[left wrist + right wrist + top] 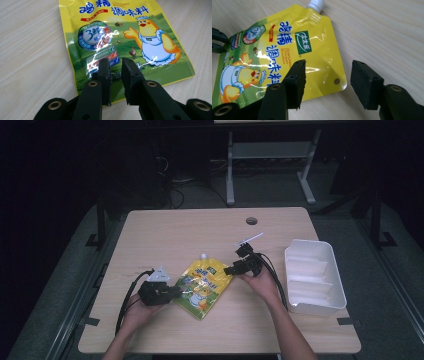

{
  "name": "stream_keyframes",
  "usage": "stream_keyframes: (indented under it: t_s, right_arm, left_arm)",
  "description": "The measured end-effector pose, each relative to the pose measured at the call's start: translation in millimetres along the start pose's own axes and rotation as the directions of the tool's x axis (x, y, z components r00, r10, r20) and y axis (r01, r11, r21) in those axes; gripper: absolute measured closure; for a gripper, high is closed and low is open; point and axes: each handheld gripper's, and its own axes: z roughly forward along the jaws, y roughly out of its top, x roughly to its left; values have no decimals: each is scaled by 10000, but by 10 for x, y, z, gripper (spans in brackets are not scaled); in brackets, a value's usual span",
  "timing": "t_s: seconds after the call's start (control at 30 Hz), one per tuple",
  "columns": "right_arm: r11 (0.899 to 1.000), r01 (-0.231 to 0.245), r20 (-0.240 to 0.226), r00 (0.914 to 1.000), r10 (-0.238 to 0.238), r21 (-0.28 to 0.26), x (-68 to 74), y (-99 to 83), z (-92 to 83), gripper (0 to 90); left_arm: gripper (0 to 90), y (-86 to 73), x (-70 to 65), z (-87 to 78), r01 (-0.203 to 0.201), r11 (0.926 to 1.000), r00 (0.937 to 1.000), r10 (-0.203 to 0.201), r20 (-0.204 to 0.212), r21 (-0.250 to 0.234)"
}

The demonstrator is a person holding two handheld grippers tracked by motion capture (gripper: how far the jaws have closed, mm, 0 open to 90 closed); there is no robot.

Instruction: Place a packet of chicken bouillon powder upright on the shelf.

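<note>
High view: yellow spouted pouch (202, 287) lies flat near the middle of the table (165, 227), white cap pointing away from the person, white tray (314, 276) well apart at the right. Left gripper (175, 291) sits at the pouch's lower left edge; right gripper (231, 269) at its upper right corner. Too small here to read the jaws.

Left gripper view: pouch (120, 42) face up with its chicken print, glossy film with glare streaks. The jaws stand close together over the bottom edge with a narrow gap between them; they look pinched on the bottom edge, though I can't see the film between the pads for certain. Film wrinkles a little near the tips, so it's soft and crushable.

Right gripper view: pouch (287, 57) with the white cap (315, 4) at top and a punched hole near the corner. Right gripper (328, 82) has its jaws apart, one over the pouch corner, the other over bare table, nothing pressed. Left gripper's tips (218, 41) show at the far edge.

Handling guess: light to moderate weight, granular fill that shifts, slick laminate, floppy when lifted by one end. Best holds are the flat sealed borders and corners, or the stiff spout neck; avoid squeezing the belly.
</note>
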Motion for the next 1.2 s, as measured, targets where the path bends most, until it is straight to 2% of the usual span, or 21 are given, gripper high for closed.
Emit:
stream_keyframes:
  t_s: [0.17,0.27,0.3,0.4,0.47,0.5,0.57,0.67,0.7,0.77,0.83,0.93,1.0,1.07,1.2]
  right_arm:
    - [9994,-207,44,9998,206,262,-23,-12,38,487]
    - [9979,-314,-234,9992,327,559,-24,-30,86,525]
    - [9976,-314,-167,9993,325,621,-15,-32,95,527]
    - [9982,-371,-157,9992,379,478,-3,-28,76,552]
    - [9983,-569,-500,9971,576,148,-2,-18,30,582]
    - [9968,-767,-1266,9892,735,-207,8,-11,-8,593]
    - [9969,-737,-1671,9836,681,-273,42,-5,-2,594]
    - [9982,-587,-1510,9869,562,-119,86,-6,40,597]
    - [9979,-606,-1224,9905,629,226,96,-16,112,597]
    - [9973,-657,-1138,9911,689,319,95,-34,173,603]
    - [9966,-805,-1216,9892,818,154,91,-59,219,627]
    - [9964,-819,-1163,9897,840,226,87,-71,258,660]
    - [9961,-870,-1174,9891,884,169,77,-90,285,724]
    - [9954,-961,-1302,9869,957,30,66,-89,272,824]
    - [9960,-866,-1512,9851,824,-211,80,-66,210,870]
  left_arm:
    - [767,1,-12,10,-63,10000,9999,63,-90,11]
    - [765,2,-27,19,-106,9999,9998,106,-182,10]
    - [765,2,-26,19,-63,10000,9998,63,-178,12]
    - [765,0,-25,20,-40,10000,9998,40,-180,14]
    - [764,1,-27,23,-63,10000,9998,63,-205,17]
    - [759,0,-26,24,-33,10000,9998,33,-184,19]
    - [752,1,-25,23,-21,10000,9999,21,-163,23]
    - [749,0,-27,24,-36,10000,9998,36,-175,20]
    - [747,-1,-29,25,-40,10000,9998,40,-192,13]
    - [747,0,-30,25,-56,10000,9998,56,-195,4]
    - [748,-1,-21,24,-61,10000,9999,61,-123,4]
    - [748,-4,-11,23,-37,10000,10000,37,-57,-39]
    - [746,-4,-11,22,11,10000,10000,-12,-30,-64]
    - [733,1,-8,16,5,10000,10000,-5,7,-65]
    - [700,11,-10,-30,-195,9997,9996,191,-202,-178]
